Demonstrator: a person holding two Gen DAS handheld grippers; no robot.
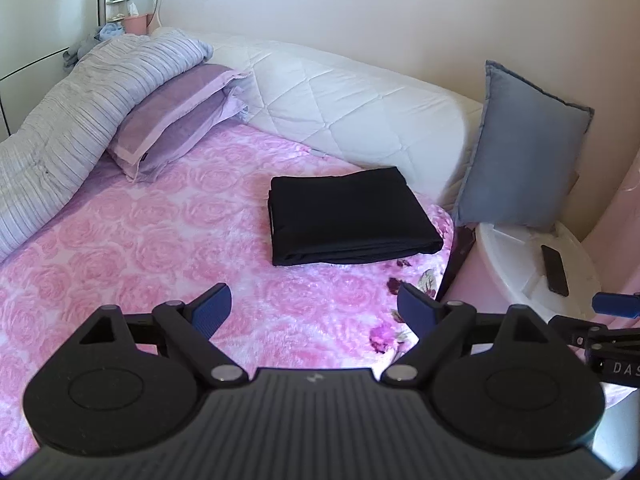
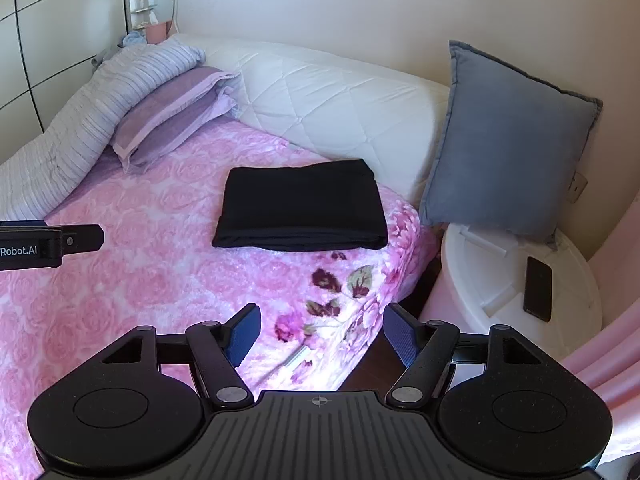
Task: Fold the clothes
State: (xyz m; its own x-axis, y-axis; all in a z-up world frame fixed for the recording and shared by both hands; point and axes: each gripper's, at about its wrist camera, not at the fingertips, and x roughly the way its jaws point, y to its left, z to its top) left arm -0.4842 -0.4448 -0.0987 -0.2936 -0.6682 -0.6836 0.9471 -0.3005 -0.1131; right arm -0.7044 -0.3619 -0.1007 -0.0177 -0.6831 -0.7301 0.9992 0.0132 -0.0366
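Folded black garment (image 1: 352, 216) lies flat on the bed, on the pink rose-patterned blanket (image 1: 160, 248), as a neat rectangle with its layered edges facing the cameras. Relative to the garment: white quilted headboard cushion (image 1: 352, 112) just behind it; purple pillow (image 1: 176, 120) and grey striped duvet (image 1: 60, 120) off to its left; blue cushion (image 1: 524, 152) to its right, leaning on the wall above a white round stand (image 1: 516, 264) that carries a dark phone (image 1: 555, 270). Left gripper (image 1: 316, 306): fingers spread wide, nothing between them, held over the blanket short of the garment. Right gripper (image 2: 322, 332): fingers also apart and empty, over the blanket's flowered edge, nearer than the garment.
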